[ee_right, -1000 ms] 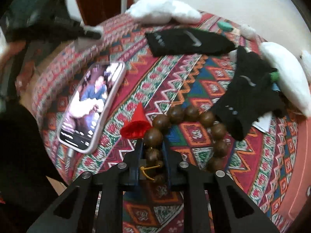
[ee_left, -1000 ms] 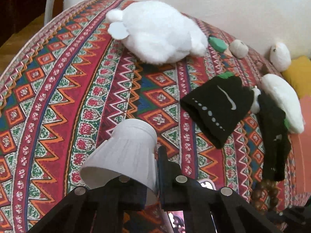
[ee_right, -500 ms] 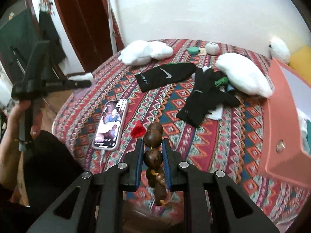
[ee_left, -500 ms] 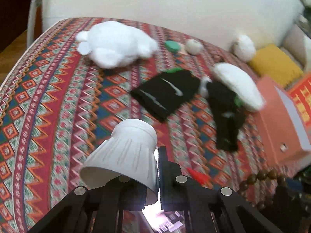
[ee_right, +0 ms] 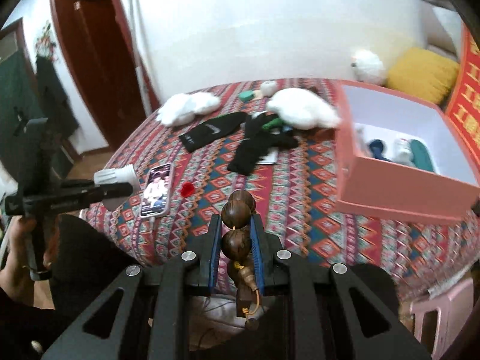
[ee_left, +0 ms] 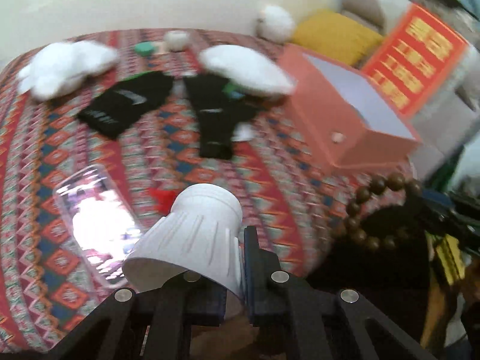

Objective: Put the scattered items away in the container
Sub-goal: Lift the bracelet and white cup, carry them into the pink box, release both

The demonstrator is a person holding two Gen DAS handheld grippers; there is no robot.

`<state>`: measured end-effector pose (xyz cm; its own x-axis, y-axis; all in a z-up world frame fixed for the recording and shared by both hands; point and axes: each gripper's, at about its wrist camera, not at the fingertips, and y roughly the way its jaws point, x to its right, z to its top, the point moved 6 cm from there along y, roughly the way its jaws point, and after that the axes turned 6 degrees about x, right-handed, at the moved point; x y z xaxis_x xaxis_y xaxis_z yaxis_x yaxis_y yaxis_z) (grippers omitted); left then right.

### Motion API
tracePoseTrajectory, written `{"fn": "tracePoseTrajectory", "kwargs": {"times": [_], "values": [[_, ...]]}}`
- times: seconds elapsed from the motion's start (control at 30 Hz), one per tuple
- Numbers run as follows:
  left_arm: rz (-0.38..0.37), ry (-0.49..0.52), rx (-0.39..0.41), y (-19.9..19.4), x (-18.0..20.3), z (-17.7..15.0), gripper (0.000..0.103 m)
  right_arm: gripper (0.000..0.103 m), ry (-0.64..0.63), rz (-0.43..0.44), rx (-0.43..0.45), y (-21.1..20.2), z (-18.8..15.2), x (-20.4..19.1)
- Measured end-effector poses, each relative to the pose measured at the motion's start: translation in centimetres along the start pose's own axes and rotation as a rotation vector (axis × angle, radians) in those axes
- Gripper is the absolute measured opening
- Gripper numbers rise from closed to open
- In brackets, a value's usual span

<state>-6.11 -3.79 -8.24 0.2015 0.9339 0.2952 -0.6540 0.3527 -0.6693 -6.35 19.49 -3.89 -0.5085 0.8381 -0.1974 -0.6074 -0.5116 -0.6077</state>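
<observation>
patterned red bedspread (ee_right: 300, 180), white wall (ee_right: 255, 30)

The left tongs (ee_left: 241, 258) pinch a white ribbed cup (ee_left: 192, 240) above the patterned bed (ee_left: 270, 198); beyond the cup lie black socks (ee_left: 216, 114), with a pink box (ee_left: 354, 138) to their right.

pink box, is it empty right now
No, the open pink cardboard box already holds a dark blue item, a white item and a teal item.
</observation>
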Motion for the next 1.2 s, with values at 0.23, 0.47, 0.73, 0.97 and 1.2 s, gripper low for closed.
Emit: {"fn": "tracePoseTrajectory", "kwargs": {"times": [0.23,0.47,0.73,0.97,1.2], "values": [[-0.097,0.137,0.003,1.0,8.0,1.4,0.005,0.020,0.086,-0.120,0.095,-5.9,-0.5,5.3],[-0.192,0.260,0.032,2.8,16.5,5.4,0.005,0.020,0.121,-0.229,0.179,-9.8,0.7,10.6],[-0.248,0.340,0.055,7.7,23.8,12.0,0.005,0.020,0.110,-0.322,0.277,-12.7,5.4,17.0],[-0.232,0.327,0.049,14.2,26.5,18.0,0.005,0.020,0.088,-0.357,0.297,-10.8,10.9,22.8],[-0.211,0.328,0.009,21.3,27.9,21.8,0.005,0.020,0.096,-0.368,0.268,-5.3,15.7,29.5]]}}
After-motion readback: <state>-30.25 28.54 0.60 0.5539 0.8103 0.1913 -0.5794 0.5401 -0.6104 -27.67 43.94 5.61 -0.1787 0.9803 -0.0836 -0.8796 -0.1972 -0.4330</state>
